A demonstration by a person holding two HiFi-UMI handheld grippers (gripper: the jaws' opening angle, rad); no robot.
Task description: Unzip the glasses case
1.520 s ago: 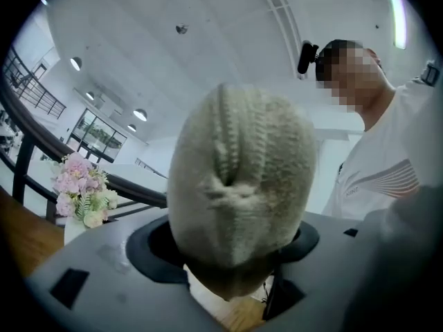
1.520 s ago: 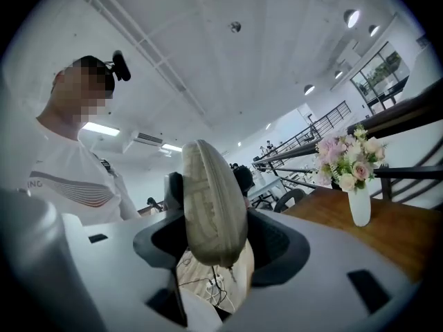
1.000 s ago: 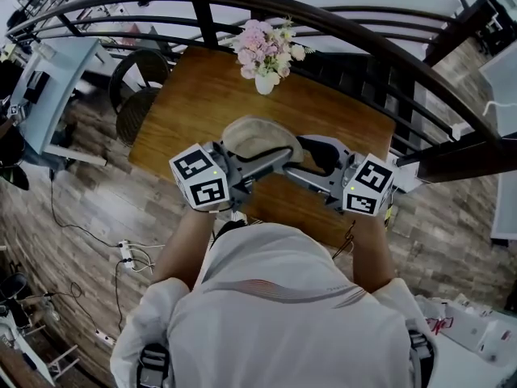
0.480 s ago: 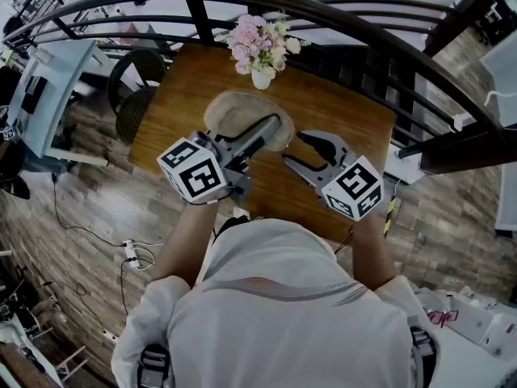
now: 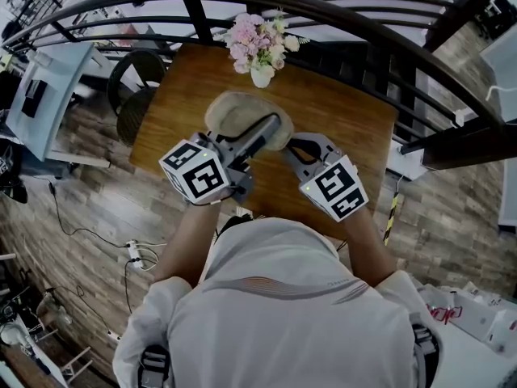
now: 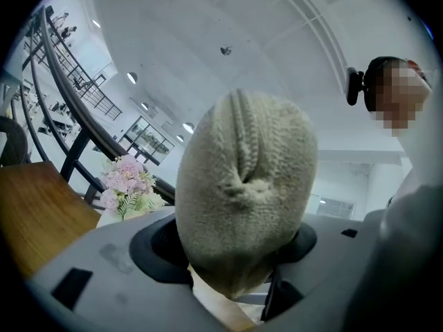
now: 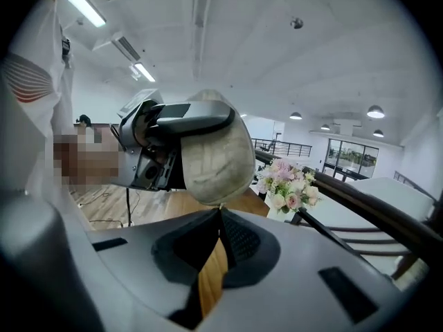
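A beige fuzzy glasses case [image 5: 234, 111] is held above the wooden table. My left gripper [image 5: 271, 128] is shut on it, one jaw on either side, as the left gripper view shows with the case [image 6: 242, 185] filling the gap and its zipper seam running up the middle. My right gripper [image 5: 292, 145] sits just right of the case's near end. In the right gripper view its jaws [image 7: 220, 213] are closed together right under the case's [image 7: 211, 154] tip, pinching a small zipper pull there. The left gripper [image 7: 173, 126] shows clamped over the case's top.
A white vase of pink flowers [image 5: 260, 47] stands at the far edge of the brown table [image 5: 347, 111]. A dark curved railing [image 5: 363, 31] runs behind it. Wicker chairs [image 5: 133, 87] stand at the left, and cables [image 5: 129, 253] lie on the floor.
The right gripper has swung in towards the case's near end and its jaws have gone from wide apart to shut. The left gripper shifted the case slightly left early on, then held still.
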